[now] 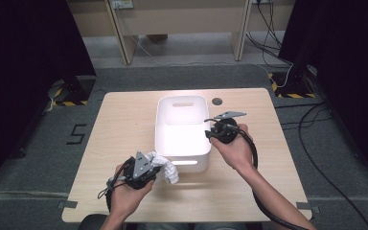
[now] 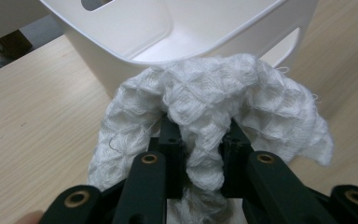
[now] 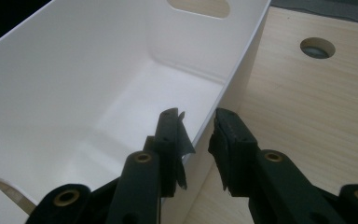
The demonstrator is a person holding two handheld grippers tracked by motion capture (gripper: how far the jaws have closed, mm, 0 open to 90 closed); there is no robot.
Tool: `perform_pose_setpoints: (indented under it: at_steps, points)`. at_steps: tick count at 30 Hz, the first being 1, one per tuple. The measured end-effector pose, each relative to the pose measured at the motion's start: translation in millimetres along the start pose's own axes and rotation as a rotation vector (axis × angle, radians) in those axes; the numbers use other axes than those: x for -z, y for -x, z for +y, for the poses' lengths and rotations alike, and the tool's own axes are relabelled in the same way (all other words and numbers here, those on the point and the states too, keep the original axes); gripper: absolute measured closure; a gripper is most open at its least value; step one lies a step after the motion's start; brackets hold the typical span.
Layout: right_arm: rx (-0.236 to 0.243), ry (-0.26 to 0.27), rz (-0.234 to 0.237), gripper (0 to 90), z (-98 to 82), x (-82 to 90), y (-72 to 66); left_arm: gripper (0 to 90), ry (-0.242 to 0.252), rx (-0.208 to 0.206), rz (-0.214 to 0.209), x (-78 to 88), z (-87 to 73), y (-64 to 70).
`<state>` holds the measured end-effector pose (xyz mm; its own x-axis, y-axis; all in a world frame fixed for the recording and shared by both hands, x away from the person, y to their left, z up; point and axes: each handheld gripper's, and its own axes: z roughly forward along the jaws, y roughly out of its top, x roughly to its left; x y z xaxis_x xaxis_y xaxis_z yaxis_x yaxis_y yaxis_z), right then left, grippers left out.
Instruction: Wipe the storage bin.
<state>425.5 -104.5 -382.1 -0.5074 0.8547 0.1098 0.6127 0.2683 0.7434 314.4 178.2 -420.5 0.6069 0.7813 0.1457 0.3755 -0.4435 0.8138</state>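
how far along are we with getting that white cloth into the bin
Done: the left gripper is shut on the white waffle-weave cloth and holds it by the near corner of the white plastic bin. In hand: the right gripper straddles the bin's right wall, jaws apart, seemingly to steady it. Left: the cloth has yet to cross the rim; the part of the bin floor in view is bare.

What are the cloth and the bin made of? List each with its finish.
Cloth: white knitted or woven textile, probably cotton, matte; raised waffle pattern and loose threads.
Bin: white plastic, likely moulded, smooth with a slight sheen; thin even walls, rounded corners, cut-out handle.
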Motion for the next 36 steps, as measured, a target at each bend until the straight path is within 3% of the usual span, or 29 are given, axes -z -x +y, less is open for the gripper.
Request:
perform_pose_setpoints:
  at_steps: [20,36]
  points:
    - [0.017,0.044,-0.019,72.4,5.2,-12.5,1.1,74.9,-0.014,0.028,0.030,-11.5,7.7,-11.1]
    - [0.029,0.059,-0.027,72.7,5.6,-14.5,-0.7,75.1,-0.039,0.024,0.046,-19.6,5.5,-10.2]
